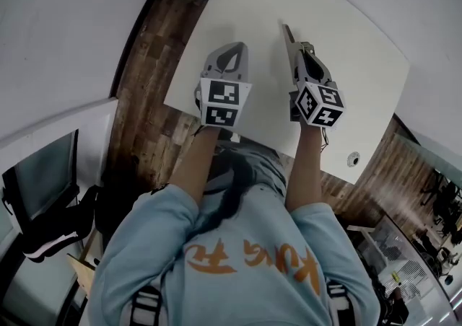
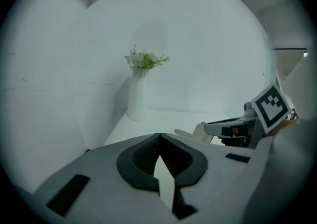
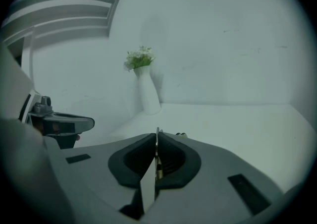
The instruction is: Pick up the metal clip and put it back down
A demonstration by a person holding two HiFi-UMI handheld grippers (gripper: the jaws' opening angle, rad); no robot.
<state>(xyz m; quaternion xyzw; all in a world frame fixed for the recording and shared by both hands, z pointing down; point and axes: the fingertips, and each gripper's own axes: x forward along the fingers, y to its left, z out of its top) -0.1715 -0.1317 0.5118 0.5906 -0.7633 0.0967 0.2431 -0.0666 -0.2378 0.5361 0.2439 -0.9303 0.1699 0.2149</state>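
Observation:
In the right gripper view a thin metal clip (image 3: 157, 134) stands on edge between the pads, its top edge poking just above the jaw tips. My right gripper (image 3: 157, 139) is shut on it, lifted a little over the white table (image 3: 237, 124). From the head view the right gripper (image 1: 286, 30) points toward the far side of the table, and the clip itself is too small to make out there. My left gripper (image 1: 229, 54) hangs beside it to the left. Its jaws (image 2: 159, 138) are shut with nothing between them.
A white vase with green and white flowers (image 2: 137, 94) stands against the wall at the table's far end, also in the right gripper view as the vase (image 3: 147, 91). A small round object (image 1: 353, 159) lies near the table's right edge. Wooden floor (image 1: 148, 101) borders the table.

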